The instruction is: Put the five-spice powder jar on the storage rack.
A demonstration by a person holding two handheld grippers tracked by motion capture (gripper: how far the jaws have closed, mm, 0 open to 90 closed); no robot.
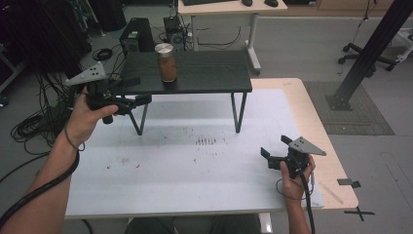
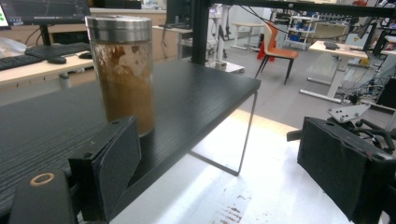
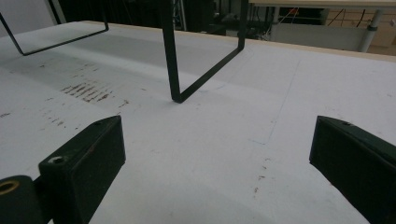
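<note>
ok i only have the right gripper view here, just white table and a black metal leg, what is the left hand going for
Observer: A jar of brown powder with a silver lid, standing upright on a black raised shelf.
Operator: is the left gripper on it yet
Observer: No. In the high view the left gripper is at the shelf's left front edge, apart from the jar.
Operator: jaws open?
Observer: Yes, in the left gripper view they stand wide, with nothing between them; the jar is ahead, nearer the left jaw.
Operator: and my right gripper?
Observer: The right gripper is open, low over the white table near its right front.
</note>
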